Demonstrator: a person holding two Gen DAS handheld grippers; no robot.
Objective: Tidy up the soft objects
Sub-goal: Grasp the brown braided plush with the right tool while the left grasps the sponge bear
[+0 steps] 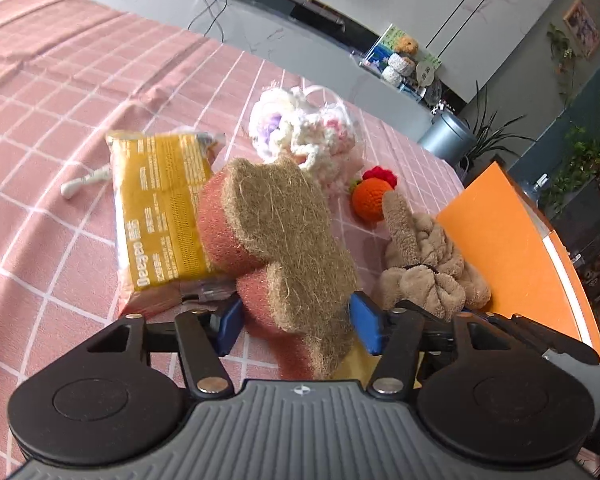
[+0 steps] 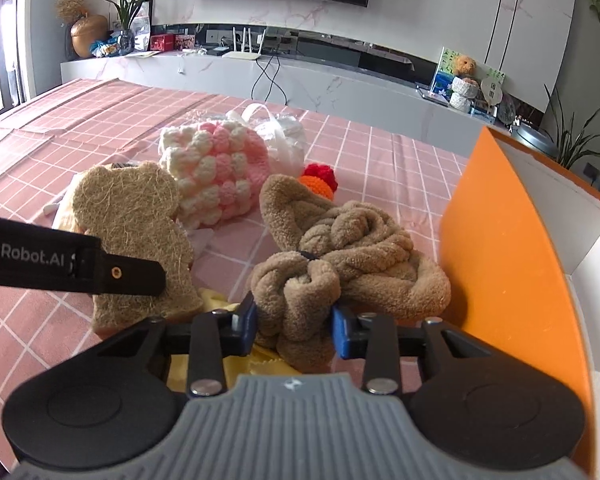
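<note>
Left wrist view: left gripper (image 1: 296,322) about half open, blue pads pressed on either side of bear-shaped sponge (image 1: 284,232), pink foam below, brown fibre face up. Yellow packet (image 1: 162,212) just beside it on pink checked tablecloth (image 1: 60,100). Beyond: white and pink knitted pouch (image 1: 300,136), orange crochet fruit (image 1: 370,200), brown plush towel (image 1: 428,264) next to orange box (image 1: 512,248).

Right wrist view: right gripper (image 2: 294,320) narrowed to roughly a third, pads squeezing a knotted fold of brown plush towel (image 2: 340,252), close beside orange box wall (image 2: 500,240). Left gripper finger (image 2: 132,276) laid across bear-shaped sponge (image 2: 132,216) at left. Knitted pouch (image 2: 216,172) behind, crochet fruit (image 2: 318,180) partly hidden by towel.
</note>
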